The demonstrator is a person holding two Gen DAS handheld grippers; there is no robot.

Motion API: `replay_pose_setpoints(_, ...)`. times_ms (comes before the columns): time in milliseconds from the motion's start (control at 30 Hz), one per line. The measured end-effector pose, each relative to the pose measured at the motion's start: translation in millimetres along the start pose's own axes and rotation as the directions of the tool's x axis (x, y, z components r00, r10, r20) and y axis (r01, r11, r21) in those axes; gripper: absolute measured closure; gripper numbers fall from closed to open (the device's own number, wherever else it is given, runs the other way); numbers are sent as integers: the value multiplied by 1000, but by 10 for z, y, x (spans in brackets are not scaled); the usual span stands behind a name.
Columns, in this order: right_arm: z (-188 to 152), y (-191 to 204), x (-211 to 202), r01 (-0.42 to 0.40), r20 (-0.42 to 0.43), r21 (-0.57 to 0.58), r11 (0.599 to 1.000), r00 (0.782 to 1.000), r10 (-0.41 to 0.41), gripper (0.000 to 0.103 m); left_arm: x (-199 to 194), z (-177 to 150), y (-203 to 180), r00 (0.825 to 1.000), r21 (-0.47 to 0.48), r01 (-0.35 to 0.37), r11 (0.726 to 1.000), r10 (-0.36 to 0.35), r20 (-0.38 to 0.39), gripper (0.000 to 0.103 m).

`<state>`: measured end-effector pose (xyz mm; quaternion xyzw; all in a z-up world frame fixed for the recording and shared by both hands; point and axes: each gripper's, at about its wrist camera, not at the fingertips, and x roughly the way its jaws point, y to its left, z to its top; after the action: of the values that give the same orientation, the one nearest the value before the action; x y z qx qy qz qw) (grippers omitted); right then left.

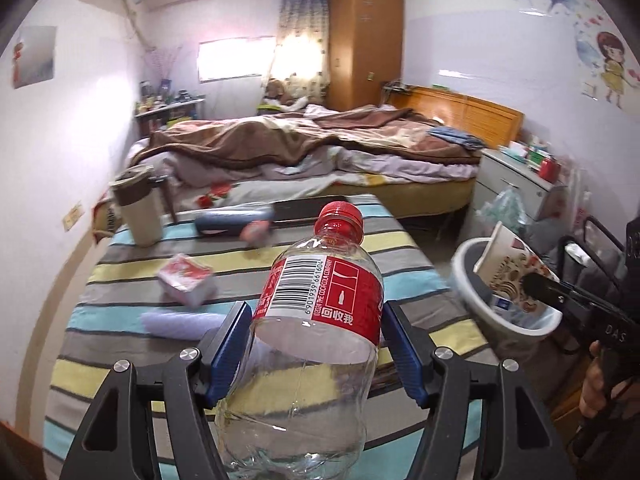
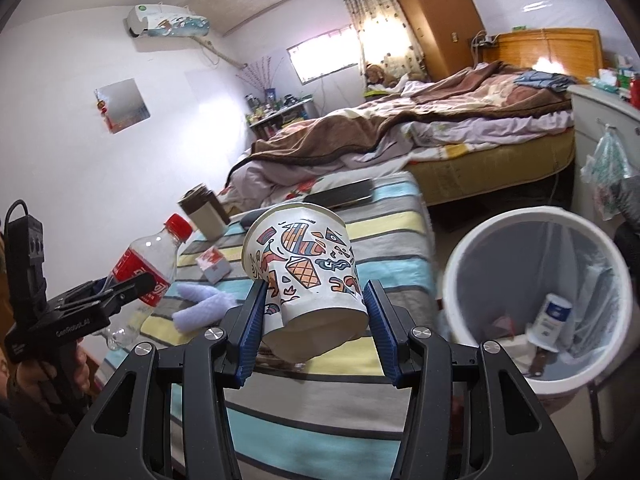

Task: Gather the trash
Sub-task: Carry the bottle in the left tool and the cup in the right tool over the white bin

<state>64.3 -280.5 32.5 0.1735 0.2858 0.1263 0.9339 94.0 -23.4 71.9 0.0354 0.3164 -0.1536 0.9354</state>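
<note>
Striped cloth covered the desk (image 1: 120, 312), with an unmade bed (image 1: 320, 144) beyond it. A tumbler (image 1: 138, 208) stood far left, a small packet (image 1: 186, 280) nearer. Right of the desk, the bin (image 2: 516, 232) held a white bottle (image 2: 550, 322). Left tool (image 1: 316, 344) gripped an empty plastic bottle (image 1: 312, 312); right tool (image 2: 314, 316) gripped a patterned cup (image 2: 302, 268) left of the bin.

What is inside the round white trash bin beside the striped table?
Inside the round white trash bin lies a small white bottle with a blue label, with some blurred scraps. The near wall hides the bottom.
</note>
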Motion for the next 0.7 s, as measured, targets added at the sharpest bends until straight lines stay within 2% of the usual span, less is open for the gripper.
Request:
replay_pose_setpoints(367, 46, -381, -331, 139, 63, 35, 990, 988, -141, 52, 211, 155, -867, 988, 89, 154, 984, -155, 2, 36)
replay_pose_setpoints(567, 79, -641, -495, 224, 86, 70, 972, 969, -230, 52, 383, 210, -1355, 969, 145, 248, 958, -246, -27, 36)
replay_pose_setpoints(700, 64, -784, -559, 286, 84, 89, 954, 952, -294, 52, 520, 198, -1664, 949, 161, 315, 936, -310, -55, 36)
